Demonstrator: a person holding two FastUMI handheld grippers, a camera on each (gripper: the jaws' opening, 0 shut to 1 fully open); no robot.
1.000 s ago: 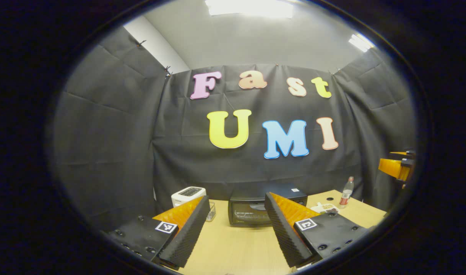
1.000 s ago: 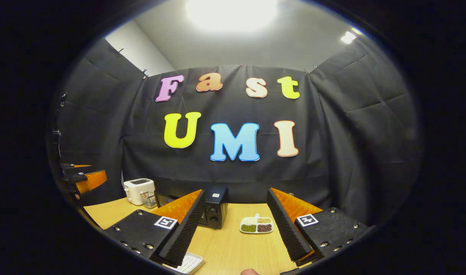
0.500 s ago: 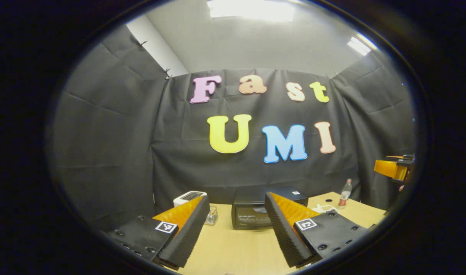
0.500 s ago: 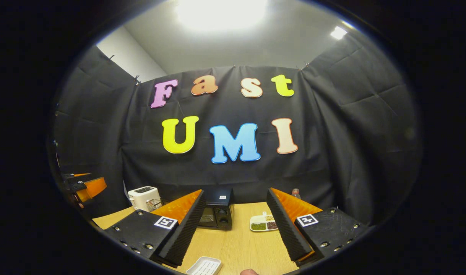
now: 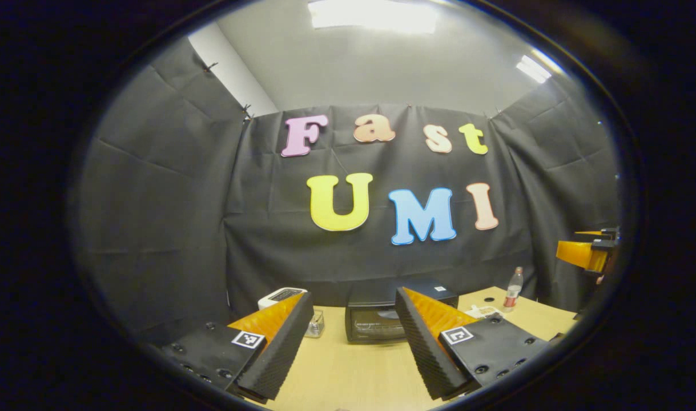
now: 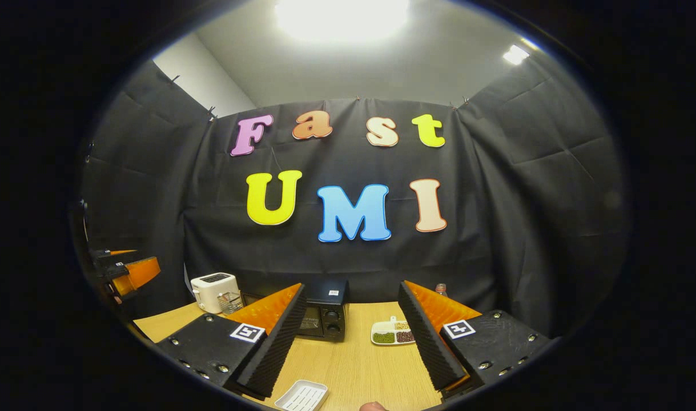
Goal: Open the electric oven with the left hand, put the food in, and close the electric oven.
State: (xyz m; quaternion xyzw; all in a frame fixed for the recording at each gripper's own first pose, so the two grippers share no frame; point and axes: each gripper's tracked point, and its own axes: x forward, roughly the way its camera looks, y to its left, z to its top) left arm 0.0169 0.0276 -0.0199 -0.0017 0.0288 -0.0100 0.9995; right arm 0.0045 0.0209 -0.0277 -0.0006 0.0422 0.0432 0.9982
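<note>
Oven (image 5: 376, 322) at the far edge of the surface (image 5: 348, 371), straight ahead of my left tongs (image 5: 353, 337), door toward me and reading as shut. In the left gripper view it sits in the gap between the two fingers, so the line from tongs to door runs forward with almost no sideways offset. The oven's long axis lies across that line, parallel to the far edge. From the right gripper view the same oven (image 6: 325, 317) lies ahead and to the left of my right tongs (image 6: 353, 337), with its knob end toward me, so I judge the left hand better lined up with the door. Both pairs of tongs are spread wide with nothing between them.

A divided dish of food (image 6: 393, 333) lies on the surface just to the right of the oven, nearer the right tongs; a small white tray (image 6: 302, 395) lies close below them at the near edge. A toaster (image 5: 280, 297) stands to the oven's left, a bottle (image 5: 513, 288) toward the far right corner. A shut door with food outside fits either end of the job if other food is inside; the door glass is too dark for me to tell.
</note>
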